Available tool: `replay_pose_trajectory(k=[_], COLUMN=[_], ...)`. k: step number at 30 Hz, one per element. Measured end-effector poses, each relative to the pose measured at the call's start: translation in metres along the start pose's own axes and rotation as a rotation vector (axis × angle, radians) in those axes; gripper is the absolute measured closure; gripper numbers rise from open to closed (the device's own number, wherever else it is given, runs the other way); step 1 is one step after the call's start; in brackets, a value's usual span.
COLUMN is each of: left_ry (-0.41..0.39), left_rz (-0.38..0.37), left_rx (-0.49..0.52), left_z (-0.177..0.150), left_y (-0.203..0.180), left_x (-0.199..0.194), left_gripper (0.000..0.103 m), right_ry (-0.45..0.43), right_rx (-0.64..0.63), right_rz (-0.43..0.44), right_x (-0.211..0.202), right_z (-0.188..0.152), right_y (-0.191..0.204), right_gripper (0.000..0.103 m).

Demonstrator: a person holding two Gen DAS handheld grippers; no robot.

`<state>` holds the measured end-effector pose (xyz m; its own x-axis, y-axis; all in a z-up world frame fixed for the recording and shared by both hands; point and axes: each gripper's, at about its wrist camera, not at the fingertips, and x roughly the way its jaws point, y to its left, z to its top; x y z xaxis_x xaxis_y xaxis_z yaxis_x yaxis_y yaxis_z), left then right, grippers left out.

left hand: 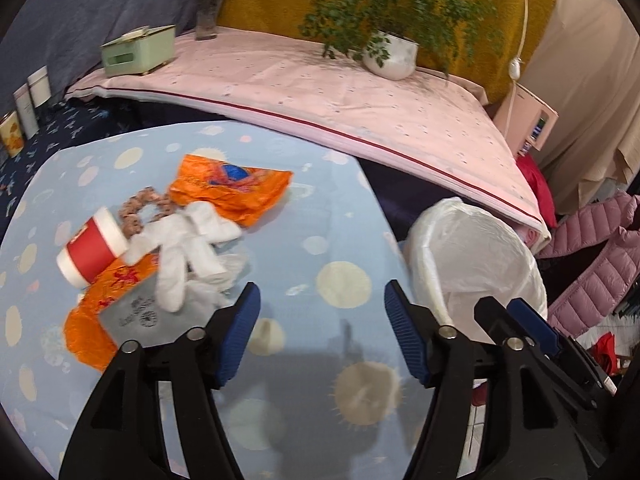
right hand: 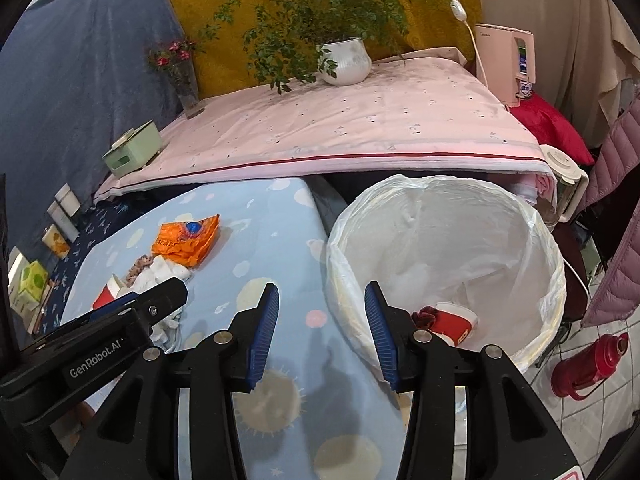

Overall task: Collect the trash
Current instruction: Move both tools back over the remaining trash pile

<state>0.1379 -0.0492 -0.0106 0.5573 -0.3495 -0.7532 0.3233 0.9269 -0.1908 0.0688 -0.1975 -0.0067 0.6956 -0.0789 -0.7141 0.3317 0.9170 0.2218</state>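
Reaching left, the spread, empty left gripper (left hand: pixel 322 308) should pinch the tissue (left hand: pixel 188 248) centrally; the right gripper (right hand: pixel 322 320) hangs spread beside the bin (right hand: pixel 532 216).

**Table: trash clustered at left**

Table (left hand: pixel 328 240), blue dotted cloth. On it: orange wrapper (left hand: pixel 232 188), red paper cup (left hand: pixel 92 246) lying on its side, crumpled white tissue (left hand: pixel 188 244), braided ring (left hand: pixel 140 210), second orange wrapper (left hand: pixel 100 316), all touching or overlapping.
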Motion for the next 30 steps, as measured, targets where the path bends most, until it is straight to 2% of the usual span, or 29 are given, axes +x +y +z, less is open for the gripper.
replay_pose_trajectory(k=[5, 10, 12, 20, 24, 30], left_ry=[-0.015, -0.026, -0.023, 0.013, 0.04, 0.078], left_rz=[0.049, 0.108, 0.126, 0.2, 0.203, 0.154], left_rx=[-0.036, -0.068, -0.095, -0.206, -0.254, -0.3], left_z=[-0.001, -0.005, -0.009, -0.023, -0.03, -0.039], left_y=[0.033, 0.069, 0.087, 0.15, 0.172, 0.188], left_x=[-0.009, -0.018, -0.021, -0.027, -0.024, -0.018], left_gripper=[0.035, 0.026, 0.026, 0.023, 0.023, 0.027], right_ry=[0.026, 0.056, 0.068, 0.134, 0.16, 0.197], right_rx=[-0.051, -0.115, -0.137, -0.251, -0.297, -0.341], right_rz=[0.037, 0.083, 0.106, 0.185, 0.213, 0.224], right_x=[0.005, 0.009, 0.011, 0.022, 0.028, 0.044], right_z=[-0.008, -0.019, -0.025, -0.054, -0.067, -0.081], right_y=[0.029, 0.062, 0.076, 0.134, 0.157, 0.179], right_gripper=[0.058, 0.055, 0.052, 0.051, 0.051, 0.051])
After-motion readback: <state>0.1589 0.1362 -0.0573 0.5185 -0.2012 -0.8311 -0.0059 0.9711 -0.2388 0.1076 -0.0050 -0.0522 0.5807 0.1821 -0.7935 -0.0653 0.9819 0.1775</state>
